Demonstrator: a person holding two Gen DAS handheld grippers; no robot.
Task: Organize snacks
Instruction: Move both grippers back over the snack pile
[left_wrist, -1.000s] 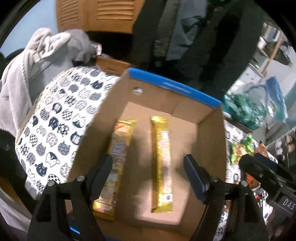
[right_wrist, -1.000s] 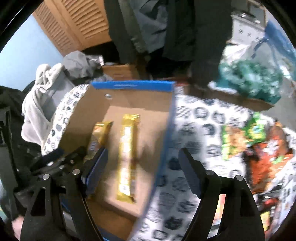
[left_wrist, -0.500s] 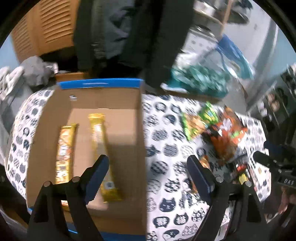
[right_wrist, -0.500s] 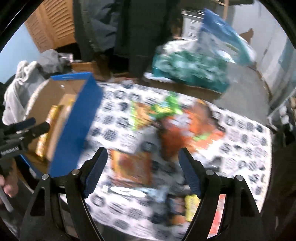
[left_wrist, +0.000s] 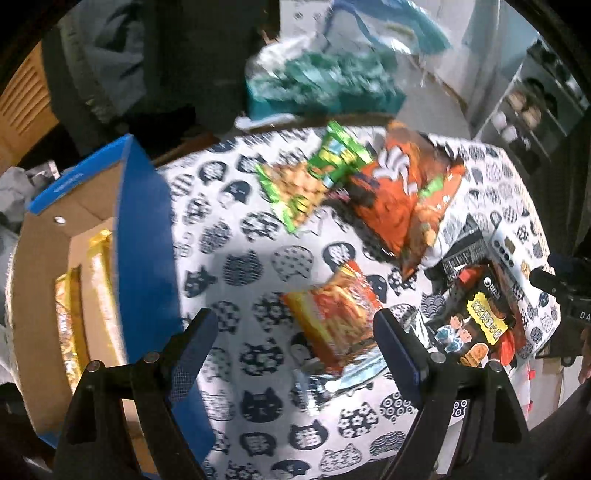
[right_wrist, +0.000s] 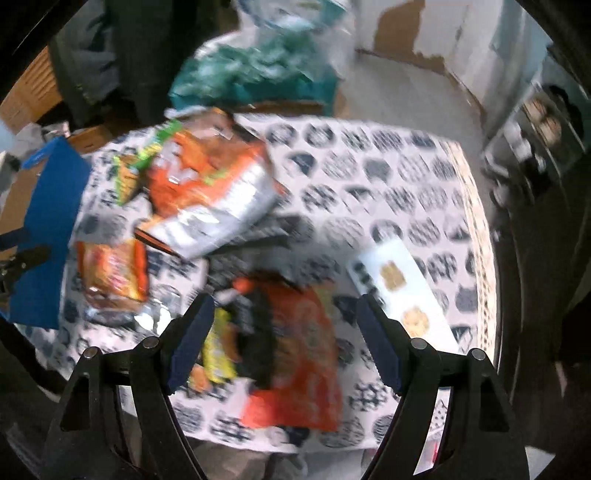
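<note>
Cat-print cloth covers the bench (left_wrist: 236, 266) where your snacks lie scattered. The nearest candidate, an orange-red snack packet (left_wrist: 332, 317), sits just ahead of your left gripper (left_wrist: 291, 343), partly between its tips at about 1 o'clock; the jaws stand wide and hold nothing. At 9 o'clock stands the blue-edged cardboard box (left_wrist: 144, 236) with two gold bars (left_wrist: 85, 295) already lying inside.

Your right gripper (right_wrist: 284, 332) is equally wide and empty, poised over a red-and-black packet (right_wrist: 295, 350), with a white cracker box (right_wrist: 402, 295) at 2 o'clock and a large orange bag (right_wrist: 207, 184) at 11 o'clock.

You look to be between loads, choosing the next pick. Each gripper needs to come down squarely over one packet and close across its narrow width. Crinkly film may slip, so grip near the middle, then carry it to the box.
</note>
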